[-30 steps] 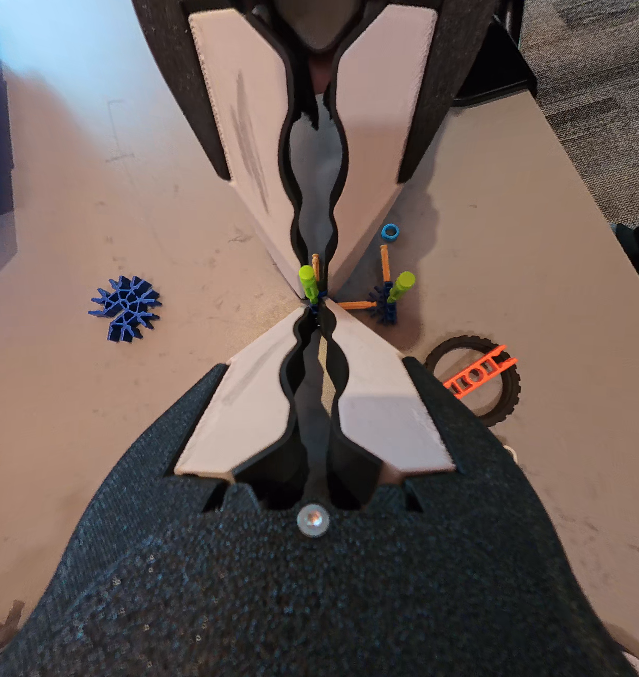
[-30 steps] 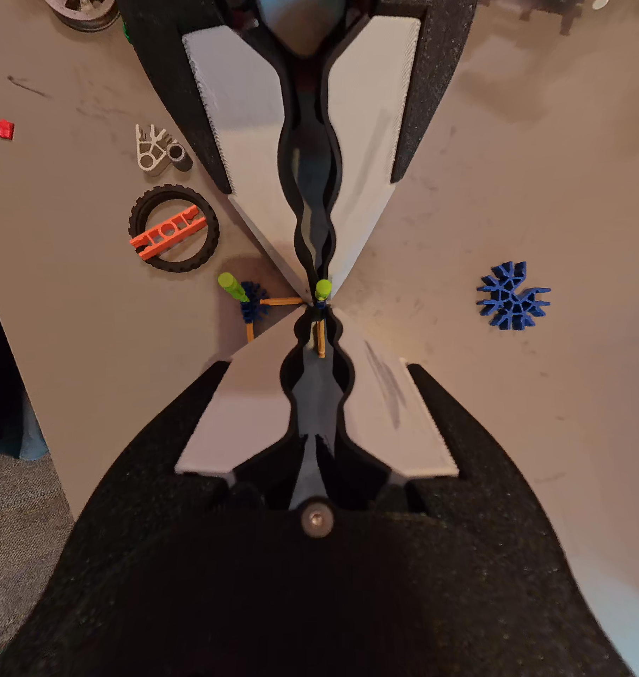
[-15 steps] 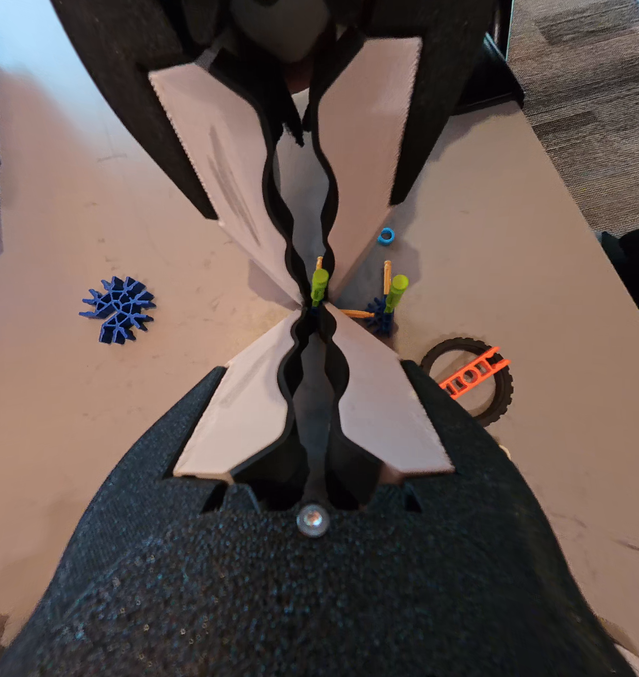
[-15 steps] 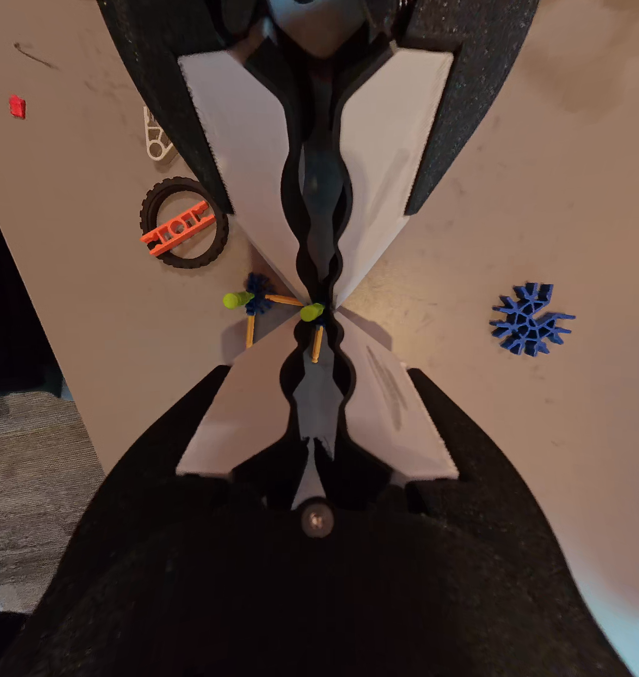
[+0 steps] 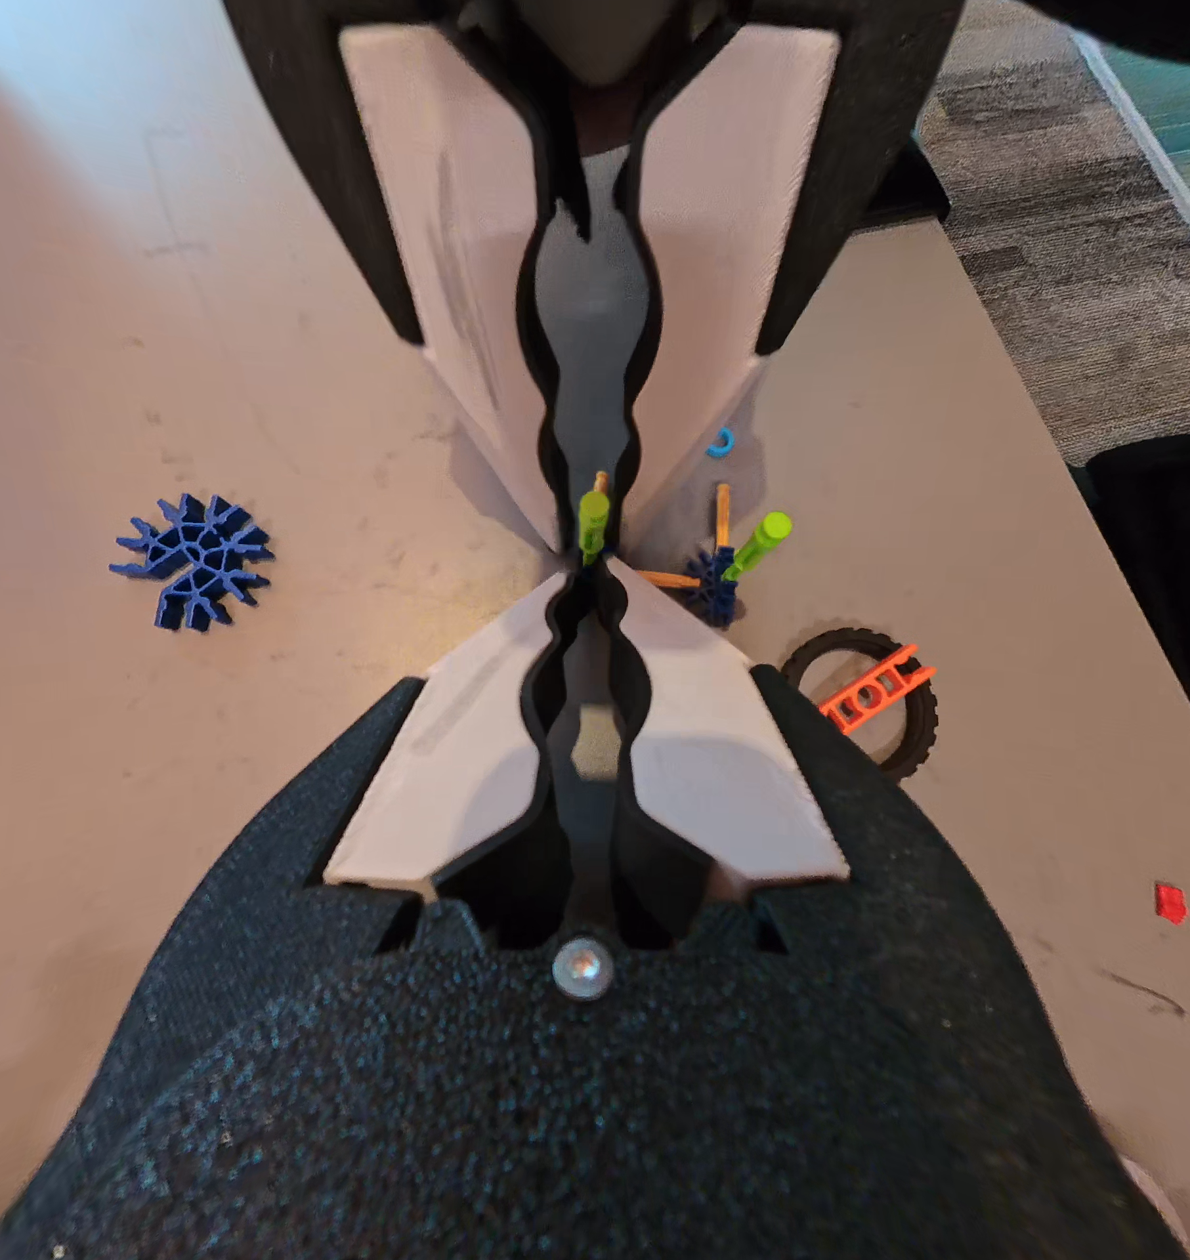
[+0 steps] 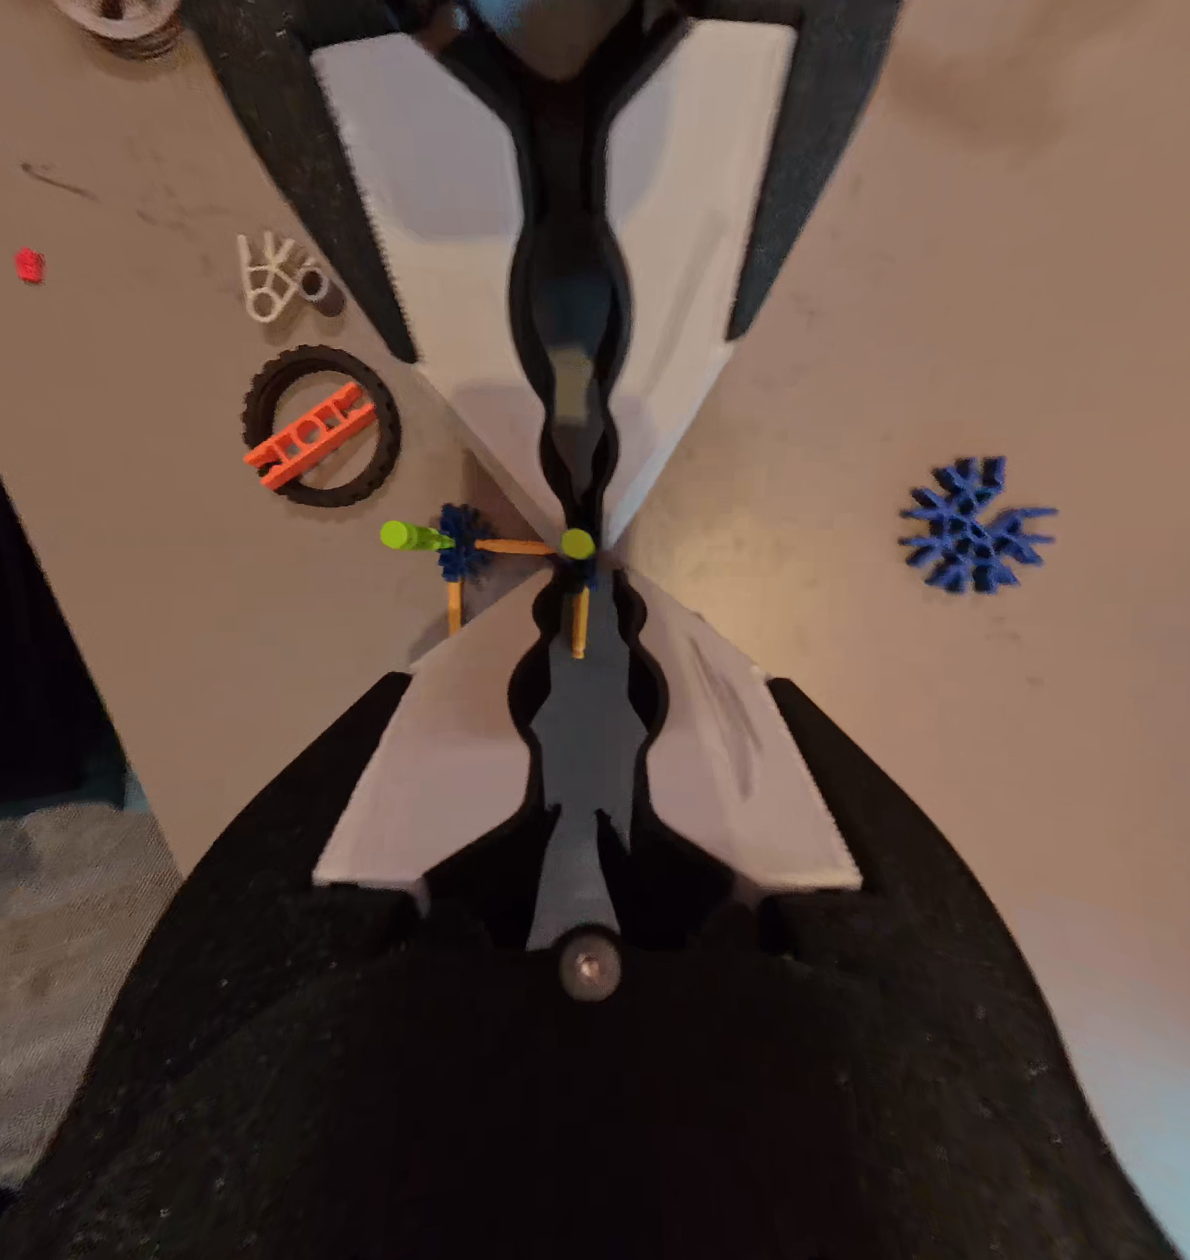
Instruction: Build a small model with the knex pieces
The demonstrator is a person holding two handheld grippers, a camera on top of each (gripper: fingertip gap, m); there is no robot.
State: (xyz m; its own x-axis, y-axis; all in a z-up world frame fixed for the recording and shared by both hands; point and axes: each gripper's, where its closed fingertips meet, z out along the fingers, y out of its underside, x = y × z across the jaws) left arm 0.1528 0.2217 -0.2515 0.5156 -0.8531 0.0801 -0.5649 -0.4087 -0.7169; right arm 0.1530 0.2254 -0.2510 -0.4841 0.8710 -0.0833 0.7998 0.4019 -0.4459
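A small toy assembly of dark blue connectors, orange rods and lime green rods is held above the tan table (image 5: 305,341). My left gripper (image 5: 586,576) and my right gripper (image 6: 582,579) face each other tip to tip, both shut on one blue connector with a green rod (image 5: 592,518) (image 6: 577,543). An orange rod (image 6: 580,620) lies between the right fingers. The second blue connector (image 5: 711,586) (image 6: 466,542) with its green rod (image 5: 759,542) (image 6: 408,535) hangs free to the side. The right gripper (image 5: 590,538) shows in the left wrist view, and the left gripper (image 6: 582,521) in the right wrist view.
A large blue snowflake connector (image 5: 193,559) (image 6: 977,525) lies on the table. A black tyre (image 5: 916,743) (image 6: 319,354) holds an orange piece (image 5: 875,688) (image 6: 312,433). A light blue ring (image 5: 720,443), a red bit (image 5: 1170,901) (image 6: 29,264) and a white connector (image 6: 268,283) lie nearby. The table edge and carpet (image 5: 1090,273) are close. Left and right tips are no more than a few centimetres apart. Both grippers' tips are roughly 20 cm from the red bit (image 5: 1170,901).
Both grippers stay shut on the assembly. The held assembly has turned: in the right wrist view the gripped green rod swung from pointing up to pointing at the camera. The grippers rolled slightly.
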